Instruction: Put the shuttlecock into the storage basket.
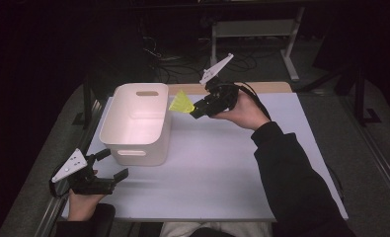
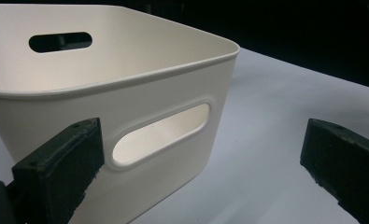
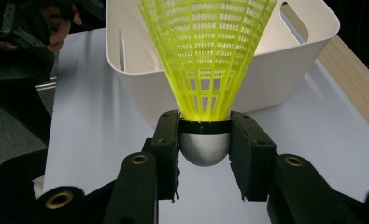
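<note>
shuttlecock (image 3: 205, 56), yellow mesh skirt with a silver rounded cork, sits pinched in my right gripper (image 3: 204, 140): the fingers (image 3: 166, 149) are closed onto the cork from both sides, at the black band where the skirt begins. its long axis runs straight out along the fingers, skirt leading, cork toward my hand. in the high view the shuttlecock (image 1: 181, 104) hangs in the air just beside the right rim of the white bin (image 1: 133, 123), skirt tip nearly over that rim, well above the pale surface (image 1: 222, 163). so the bin lies dead ahead of the skirt and a little below, and that is what i judge the next move turns on: carry forward along that same axis until the cork is past the rim, then let go. released from here, i'd expect it to catch the wall or fall outside.

my left gripper (image 1: 106, 170) is low at the near left corner, fingers (image 2: 60, 168) spread wide and holding nothing, pointed at the bin's near wall with its handle slot (image 2: 161, 134). the right hand is plainly the one placed for this.
</note>
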`<state>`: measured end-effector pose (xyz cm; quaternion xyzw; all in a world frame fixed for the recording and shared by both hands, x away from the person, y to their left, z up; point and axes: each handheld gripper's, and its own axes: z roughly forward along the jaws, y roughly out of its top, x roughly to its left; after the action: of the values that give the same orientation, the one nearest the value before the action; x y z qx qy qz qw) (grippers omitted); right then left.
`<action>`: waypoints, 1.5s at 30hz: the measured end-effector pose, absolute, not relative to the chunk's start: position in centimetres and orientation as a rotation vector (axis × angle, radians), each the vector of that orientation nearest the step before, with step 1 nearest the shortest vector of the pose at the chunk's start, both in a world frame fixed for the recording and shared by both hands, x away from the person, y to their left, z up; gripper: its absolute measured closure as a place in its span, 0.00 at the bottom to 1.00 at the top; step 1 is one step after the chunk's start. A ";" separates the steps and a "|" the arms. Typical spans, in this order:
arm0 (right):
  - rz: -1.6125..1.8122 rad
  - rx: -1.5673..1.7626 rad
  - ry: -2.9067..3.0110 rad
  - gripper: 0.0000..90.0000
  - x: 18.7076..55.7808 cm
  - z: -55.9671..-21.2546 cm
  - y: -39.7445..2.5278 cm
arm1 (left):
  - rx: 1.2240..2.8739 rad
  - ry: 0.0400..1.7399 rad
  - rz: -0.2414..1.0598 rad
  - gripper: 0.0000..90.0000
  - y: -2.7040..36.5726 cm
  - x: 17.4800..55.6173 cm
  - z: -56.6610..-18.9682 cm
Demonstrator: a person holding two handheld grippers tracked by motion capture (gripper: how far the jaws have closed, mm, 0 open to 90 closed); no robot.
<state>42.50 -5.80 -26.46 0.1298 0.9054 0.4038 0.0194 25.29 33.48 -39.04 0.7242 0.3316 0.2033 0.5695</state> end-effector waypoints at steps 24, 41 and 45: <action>1.266 0.338 2.833 0.70 43.0 -26.6 -1.8 | 1.700 0.779 0.474 0.00 33.5 25.3 -39.1; 1.266 0.277 2.867 0.70 43.1 -26.6 0.9 | 1.711 0.780 0.476 0.00 33.5 25.3 -39.1; 1.272 0.261 2.873 0.70 43.1 -26.6 1.5 | 1.710 0.779 0.476 0.00 33.5 25.3 -39.1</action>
<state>43.13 1.48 -26.59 0.0829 0.9112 0.4036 -0.0055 25.34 33.48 -39.08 0.7272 0.3315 0.2024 0.5660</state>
